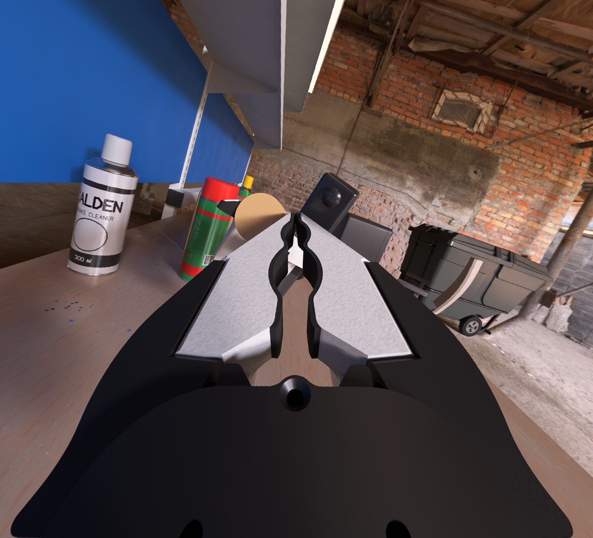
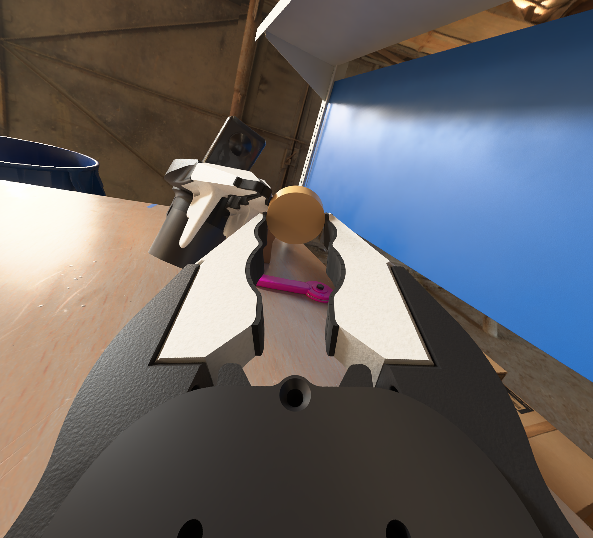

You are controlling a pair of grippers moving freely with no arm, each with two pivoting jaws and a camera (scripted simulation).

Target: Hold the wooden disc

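Right gripper [image 2: 295, 218] clamps wooden disc [image 2: 296, 215] by its rim; rigid, light, probably smooth; left gripper [image 1: 294, 218] pinched closed, empty.

The wooden disc [image 1: 256, 214] is half covered by the left claw's [image 1: 294, 218] near finger, so its contact there cannot be seen. A yellow-capped can [image 1: 246, 184] beyond the red-capped can [image 1: 208, 227] shows only its top. The pink tool's [image 2: 293, 288] ends vanish behind the right claw's [image 2: 296, 221] fingers.

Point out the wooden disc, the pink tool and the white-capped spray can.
wooden disc [image 2: 296, 216], right wrist view, flat round face.
pink tool [image 2: 282, 284], right wrist view, handle.
white-capped spray can [image 1: 101, 211], left wrist view, body.
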